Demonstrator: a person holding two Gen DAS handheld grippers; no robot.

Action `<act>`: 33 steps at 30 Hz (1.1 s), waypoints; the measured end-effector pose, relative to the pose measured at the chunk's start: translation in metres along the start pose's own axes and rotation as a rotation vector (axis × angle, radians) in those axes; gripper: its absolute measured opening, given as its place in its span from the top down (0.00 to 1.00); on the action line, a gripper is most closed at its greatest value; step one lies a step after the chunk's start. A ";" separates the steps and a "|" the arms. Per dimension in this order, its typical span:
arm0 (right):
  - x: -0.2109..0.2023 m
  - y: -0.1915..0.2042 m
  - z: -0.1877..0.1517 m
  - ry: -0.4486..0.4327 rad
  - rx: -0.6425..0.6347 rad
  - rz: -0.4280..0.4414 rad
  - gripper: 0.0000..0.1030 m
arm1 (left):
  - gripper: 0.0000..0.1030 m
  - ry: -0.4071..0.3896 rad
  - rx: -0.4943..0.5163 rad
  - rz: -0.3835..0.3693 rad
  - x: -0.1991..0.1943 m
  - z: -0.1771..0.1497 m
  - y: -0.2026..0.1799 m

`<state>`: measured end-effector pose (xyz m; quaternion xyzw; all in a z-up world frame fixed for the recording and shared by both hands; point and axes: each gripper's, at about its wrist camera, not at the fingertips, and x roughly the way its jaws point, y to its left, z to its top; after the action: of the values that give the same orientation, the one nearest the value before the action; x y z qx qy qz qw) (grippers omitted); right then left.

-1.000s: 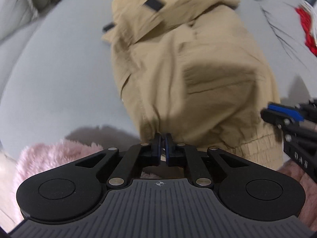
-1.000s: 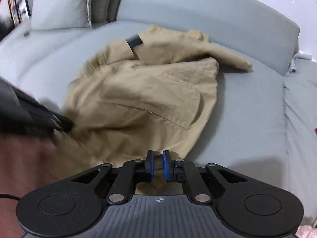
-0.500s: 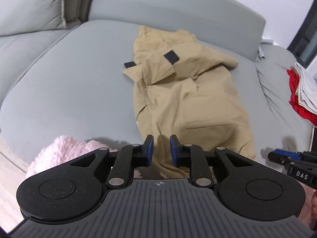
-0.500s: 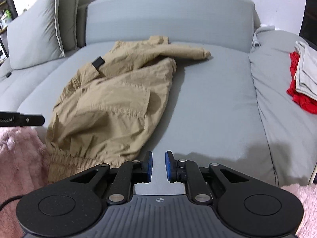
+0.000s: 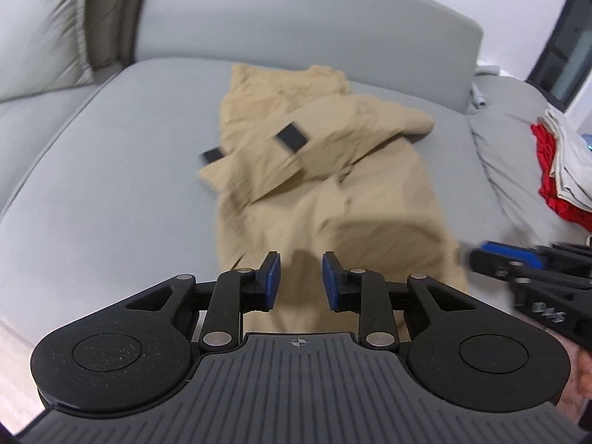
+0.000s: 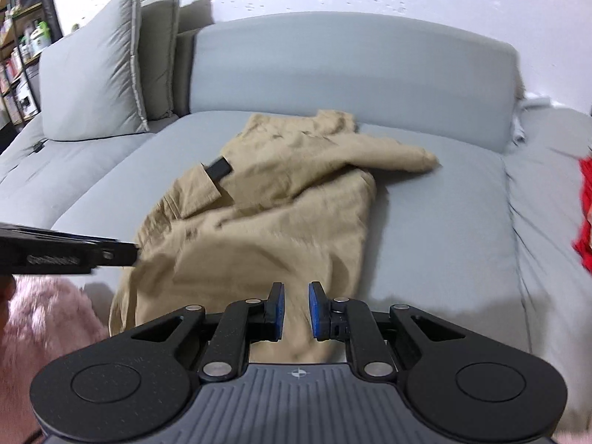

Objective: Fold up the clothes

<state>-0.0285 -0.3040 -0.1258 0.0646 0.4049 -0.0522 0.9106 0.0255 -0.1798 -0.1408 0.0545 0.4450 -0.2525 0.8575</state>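
Tan cargo trousers [image 5: 325,185] [image 6: 266,214] lie roughly folded on the grey sofa seat [image 5: 111,185] [image 6: 444,229], with black tabs showing on a pocket flap. My left gripper [image 5: 300,277] is open above the near end of the trousers, nothing between its blue pads. My right gripper [image 6: 296,309] is also open over the near end, holding nothing. Each gripper shows in the other's view: the right one [image 5: 518,270] at the right edge, the left one [image 6: 74,255] at the left edge.
Grey cushions [image 6: 96,85] lean at the sofa's left back. A pile of red and white clothes [image 5: 555,170] lies on the right seat. A pink fluffy fabric [image 6: 44,318] sits at the near left edge. The sofa backrest [image 6: 351,74] rises behind the trousers.
Both grippers were shut on the trousers' near end a second ago; they have let go, opened and drawn back and up. The trousers now lie still on the seat.
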 end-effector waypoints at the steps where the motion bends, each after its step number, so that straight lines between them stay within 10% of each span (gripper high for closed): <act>1: 0.012 0.003 0.006 -0.002 -0.015 0.010 0.87 | 0.71 -0.013 0.024 -0.006 0.006 0.003 -0.005; 8: 0.083 -0.004 -0.011 0.208 -0.068 -0.090 0.89 | 0.76 0.094 0.066 0.049 0.046 -0.001 -0.008; 12: 0.072 -0.014 -0.006 0.195 -0.026 -0.061 0.88 | 0.75 0.147 0.074 0.076 0.062 -0.003 -0.007; 20: 0.055 -0.005 0.071 0.020 0.011 0.007 0.83 | 0.65 -0.083 -0.067 0.125 0.026 0.070 0.023; 25: 0.080 0.000 0.125 -0.027 0.008 -0.033 0.75 | 0.64 -0.096 -0.111 0.103 0.066 0.122 0.036; 33: 0.171 -0.010 0.170 0.092 0.118 -0.098 0.63 | 0.63 -0.029 -0.083 0.019 0.142 0.146 0.053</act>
<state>0.2084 -0.3486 -0.1414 0.1003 0.4453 -0.1174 0.8820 0.2258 -0.2349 -0.1727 0.0194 0.4422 -0.2265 0.8676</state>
